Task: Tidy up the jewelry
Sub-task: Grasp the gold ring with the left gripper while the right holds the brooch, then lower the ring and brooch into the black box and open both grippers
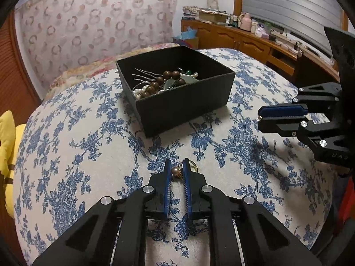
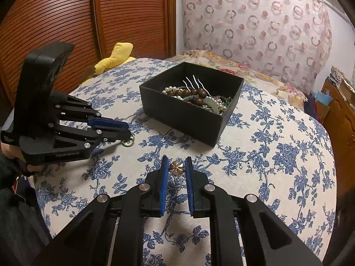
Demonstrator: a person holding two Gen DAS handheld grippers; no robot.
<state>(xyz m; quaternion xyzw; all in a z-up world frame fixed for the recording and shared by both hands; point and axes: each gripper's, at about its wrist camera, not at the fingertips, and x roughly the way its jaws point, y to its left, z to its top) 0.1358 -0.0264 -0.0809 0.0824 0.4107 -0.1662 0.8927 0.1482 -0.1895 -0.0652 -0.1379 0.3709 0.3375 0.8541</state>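
A bed covered in a blue floral cloth (image 2: 277,155) holds a black open box (image 2: 188,119) at its far middle, filled with brown beads, pearls and hairpins. The left gripper (image 1: 176,168), marked "GenRobot.AI" on its side, is clenched on a gold ring with a brown pearl (image 1: 177,170) at the near left. The right gripper (image 2: 176,166) is released, its jaws apart around a small bronze flower brooch (image 2: 176,167) lying on the cloth.
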